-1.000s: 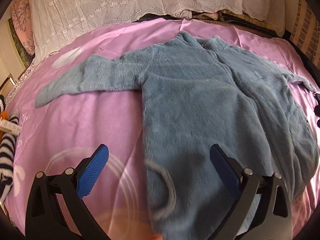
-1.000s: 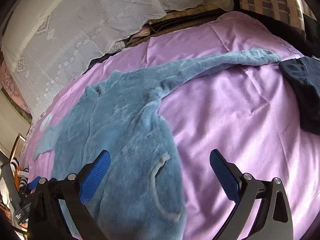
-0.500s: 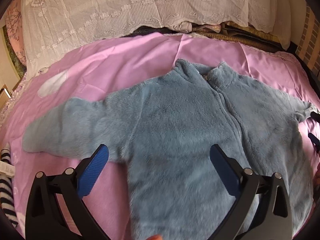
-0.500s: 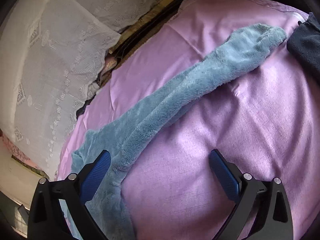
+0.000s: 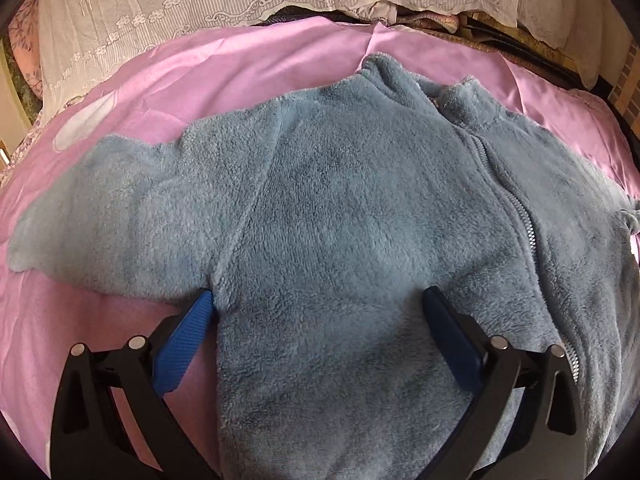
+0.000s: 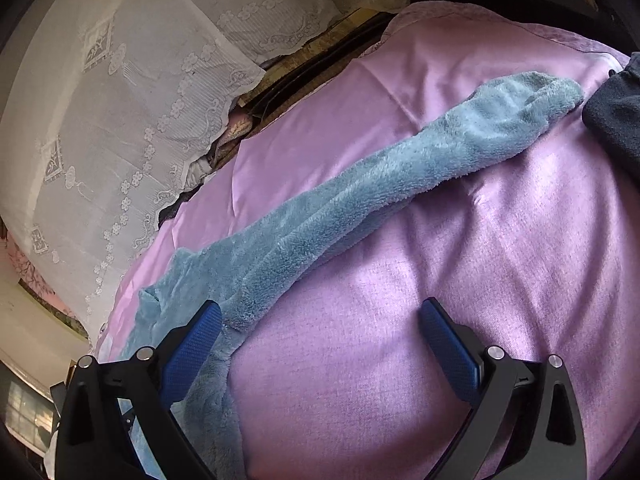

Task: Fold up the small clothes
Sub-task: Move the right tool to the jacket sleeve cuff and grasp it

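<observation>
Blue fleece jacket [image 5: 360,220], pink bedspread [image 6: 480,300], white lace [image 6: 120,120].

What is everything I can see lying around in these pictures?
Fleece jacket: one, grey-blue, spread flat on the bed, zip up the front, sleeves stretched out.
Bedspread: one, pink-purple, under the jacket.
Lace cover: one, white, along the head of the bed.
Dark garment: one, navy, beside the jacket's right cuff.
Left gripper: one, black with blue pads, open, low over the jacket's body.
Right gripper: one, same colours, open, near the right armpit.
</observation>
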